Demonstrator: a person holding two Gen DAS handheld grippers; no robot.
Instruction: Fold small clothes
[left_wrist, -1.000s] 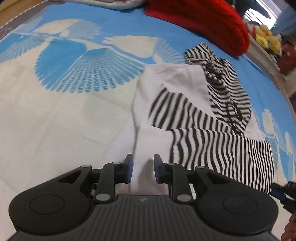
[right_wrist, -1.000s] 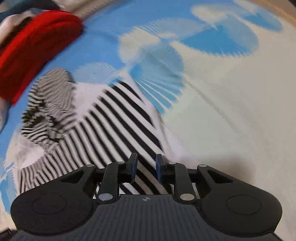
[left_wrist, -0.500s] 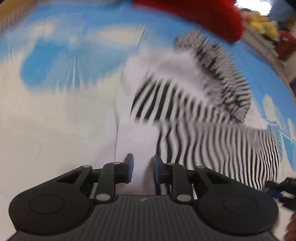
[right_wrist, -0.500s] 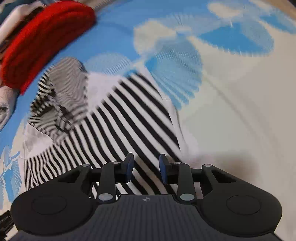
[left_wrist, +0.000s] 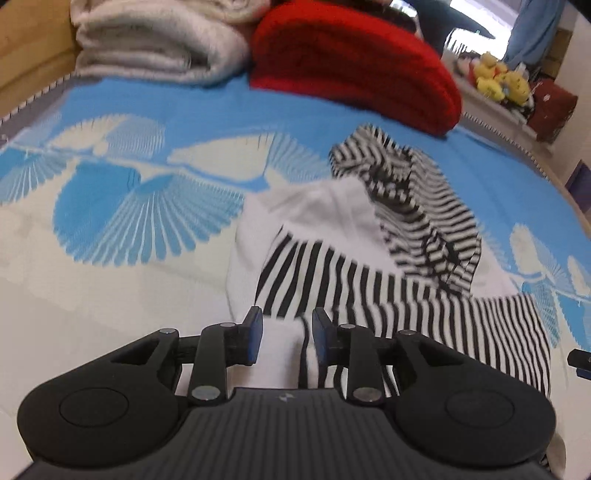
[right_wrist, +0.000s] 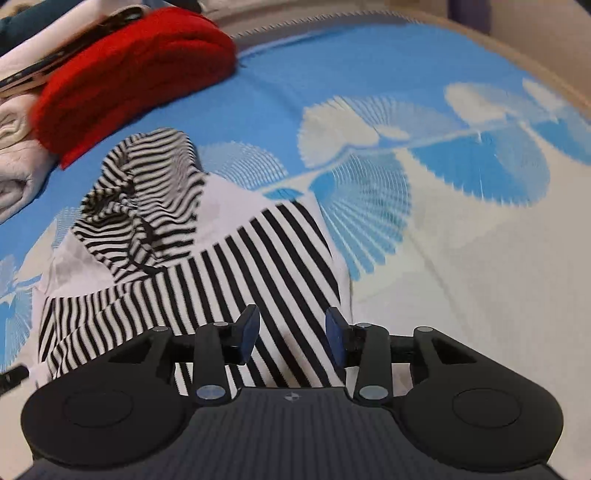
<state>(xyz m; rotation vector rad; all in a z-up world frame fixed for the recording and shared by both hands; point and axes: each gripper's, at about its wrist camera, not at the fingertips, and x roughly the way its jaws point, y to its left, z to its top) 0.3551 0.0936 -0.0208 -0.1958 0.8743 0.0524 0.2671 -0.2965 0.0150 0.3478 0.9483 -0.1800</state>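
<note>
A small black-and-white striped garment (left_wrist: 369, 266) with white panels lies partly folded on the blue and white bedspread (left_wrist: 129, 206); its striped hood is bunched at the far end. My left gripper (left_wrist: 287, 334) hovers over the garment's near white edge, jaws opening, the cloth lying loose under the gap and not pinched. In the right wrist view the same garment (right_wrist: 236, 266) shows its striped panel folded across. My right gripper (right_wrist: 291, 334) is above that panel's near edge with its jaws opening wide, and the pads are clear of the cloth.
A folded red knit (left_wrist: 354, 62) and a pile of beige folded cloth (left_wrist: 159, 40) lie at the bed's far end. Yellow soft toys (left_wrist: 502, 81) sit on a ledge beyond the bed. The bedspread (right_wrist: 480, 258) stretches bare to the right of the garment.
Both grippers have risen and tilted back from the garment, so more of the bed's far end shows. The right jaws have spread clearly wider; the left jaws have widened slightly.
</note>
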